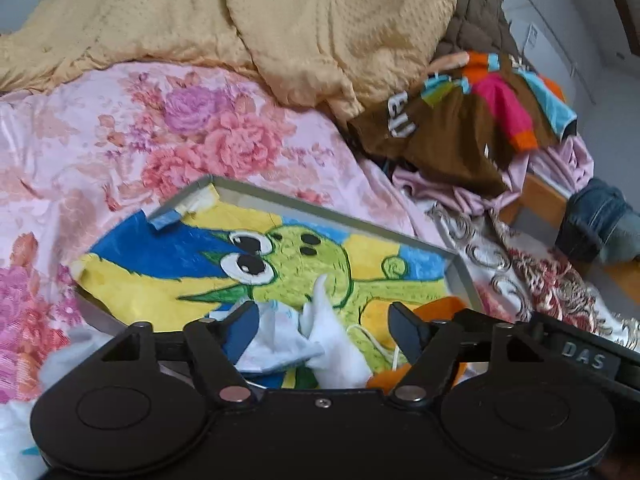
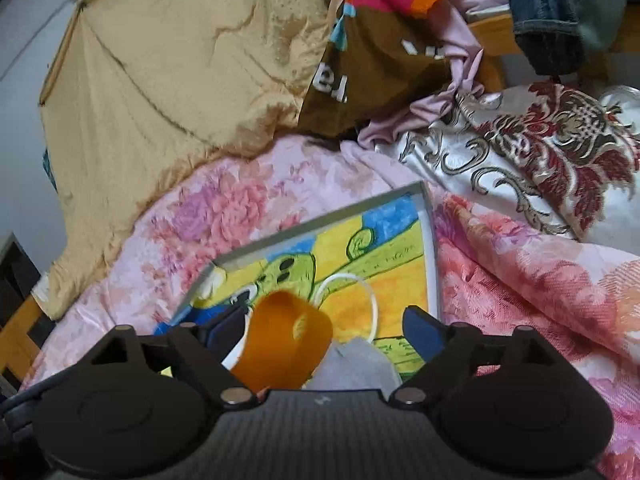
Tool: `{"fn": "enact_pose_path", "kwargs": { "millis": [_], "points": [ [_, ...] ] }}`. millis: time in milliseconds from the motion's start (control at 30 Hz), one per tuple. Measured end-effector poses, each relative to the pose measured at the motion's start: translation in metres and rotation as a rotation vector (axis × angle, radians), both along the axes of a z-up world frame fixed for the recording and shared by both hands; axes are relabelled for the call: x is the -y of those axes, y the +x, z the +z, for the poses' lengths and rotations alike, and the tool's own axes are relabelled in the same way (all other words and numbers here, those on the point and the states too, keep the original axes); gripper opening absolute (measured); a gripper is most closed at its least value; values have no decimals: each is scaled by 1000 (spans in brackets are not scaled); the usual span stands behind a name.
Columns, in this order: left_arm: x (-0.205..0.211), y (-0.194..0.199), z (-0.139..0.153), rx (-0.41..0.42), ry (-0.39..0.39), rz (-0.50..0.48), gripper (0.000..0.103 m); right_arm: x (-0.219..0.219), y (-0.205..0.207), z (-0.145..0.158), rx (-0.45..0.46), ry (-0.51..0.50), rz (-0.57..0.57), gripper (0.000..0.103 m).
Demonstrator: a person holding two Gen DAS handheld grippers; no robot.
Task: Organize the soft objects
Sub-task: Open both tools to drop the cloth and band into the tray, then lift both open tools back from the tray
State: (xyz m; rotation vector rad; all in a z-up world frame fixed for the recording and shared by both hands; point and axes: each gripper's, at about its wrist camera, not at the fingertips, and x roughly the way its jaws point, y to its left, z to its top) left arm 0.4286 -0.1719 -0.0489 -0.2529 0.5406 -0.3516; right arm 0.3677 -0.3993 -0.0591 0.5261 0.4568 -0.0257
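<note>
A framed cartoon picture of a green creature lies on the pink floral quilt; it also shows in the right wrist view. White and pale-blue soft cloth lies between the fingers of my left gripper, whose jaws stand wide apart. An orange soft piece with a white loop cord and a grey cloth sit between the fingers of my right gripper, also wide open. The orange piece also peeks into the left wrist view.
A yellow-tan quilt is bunched at the back. A brown multicoloured garment, lilac cloth, jeans and a red-patterned white pillow lie to the right. A wooden bed edge shows there.
</note>
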Motion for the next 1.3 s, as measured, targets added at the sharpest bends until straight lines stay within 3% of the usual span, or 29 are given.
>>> {"fn": "enact_pose_path", "kwargs": {
  "millis": [267, 433, 567, 667, 867, 1300],
  "points": [
    [-25, -21, 26, 38, -28, 34, 94, -3, -41, 22, 45, -38, -32, 102],
    [-43, -52, 43, 76, -40, 51, 102, -20, -83, 50, 133, -148, -13, 103],
    [-56, -80, 52, 50, -54, 59, 102, -39, -114, 64, 159, -232, 23, 103],
    [-65, -106, 62, 91, -42, 44, 102, -53, -137, 71, 189, -279, 28, 103],
    [-77, -154, 72, 117, -5, 13, 102, -71, -184, 71, 187, -289, 37, 103],
    [-107, -231, 69, 108, -8, -12, 102, -101, -269, 65, 210, -335, 23, 103]
  ]
}}
